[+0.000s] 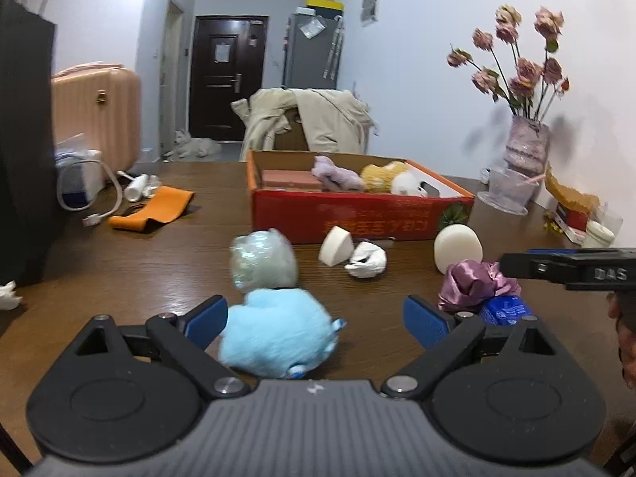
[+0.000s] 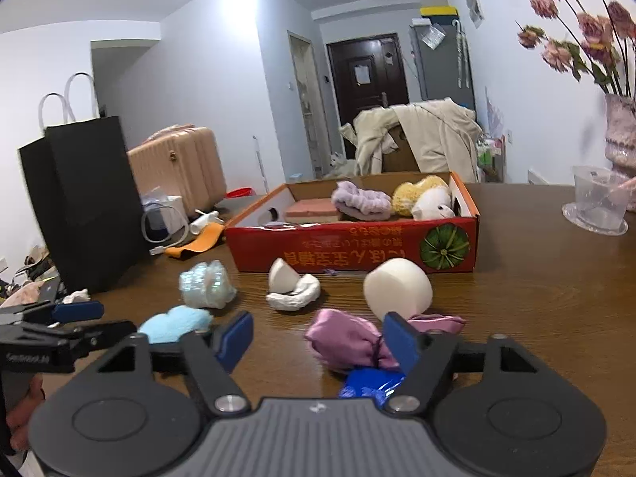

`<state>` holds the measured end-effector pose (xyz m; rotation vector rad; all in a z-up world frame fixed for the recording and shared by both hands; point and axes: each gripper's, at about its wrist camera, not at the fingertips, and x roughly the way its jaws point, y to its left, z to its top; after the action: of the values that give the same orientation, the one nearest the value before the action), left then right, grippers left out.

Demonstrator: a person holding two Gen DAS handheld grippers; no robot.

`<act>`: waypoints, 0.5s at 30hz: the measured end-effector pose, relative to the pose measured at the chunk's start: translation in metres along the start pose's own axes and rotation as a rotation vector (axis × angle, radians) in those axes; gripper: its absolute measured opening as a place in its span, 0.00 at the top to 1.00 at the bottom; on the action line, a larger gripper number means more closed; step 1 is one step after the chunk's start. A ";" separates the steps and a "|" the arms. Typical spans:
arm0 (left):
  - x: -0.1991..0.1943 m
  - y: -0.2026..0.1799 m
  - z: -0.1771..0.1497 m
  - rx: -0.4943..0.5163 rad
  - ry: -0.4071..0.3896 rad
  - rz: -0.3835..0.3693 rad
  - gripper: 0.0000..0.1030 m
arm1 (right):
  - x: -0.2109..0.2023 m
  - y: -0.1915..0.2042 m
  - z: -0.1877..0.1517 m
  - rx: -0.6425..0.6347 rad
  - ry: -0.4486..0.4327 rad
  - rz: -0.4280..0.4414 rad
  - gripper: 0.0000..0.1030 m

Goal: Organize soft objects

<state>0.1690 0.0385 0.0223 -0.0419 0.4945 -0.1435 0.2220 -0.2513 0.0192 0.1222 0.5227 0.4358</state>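
A fluffy light-blue plush lies on the wooden table between the wide-open fingers of my left gripper; only the left pad is near it. It also shows in the right wrist view. My right gripper is open over a purple satin cloth and a blue packet. A red cardboard box behind holds a lilac plush, a yellow-and-white plush and a pink block. In front of the box lie a shiny pale-green bundle, a white wedge sponge, a white crumpled piece and a white foam cylinder.
A black paper bag stands at the table's left. An orange cloth, cable and white device lie at the far left. A vase of dried roses, a clear plastic cup and small jars stand at the right by the wall.
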 end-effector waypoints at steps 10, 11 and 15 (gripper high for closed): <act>0.068 0.006 0.031 0.018 0.031 0.027 0.11 | 0.064 0.007 0.037 -0.097 0.036 0.048 0.40; 0.076 0.010 0.034 0.020 0.035 0.049 0.11 | 0.072 0.011 0.042 -0.117 0.042 0.056 0.41; 0.105 0.031 0.046 0.001 0.090 0.059 0.17 | 0.107 0.028 0.055 -0.170 0.095 0.092 0.44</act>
<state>0.2867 0.0536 0.0111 -0.0204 0.5854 -0.0882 0.3233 -0.1800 0.0240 -0.0380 0.5723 0.5758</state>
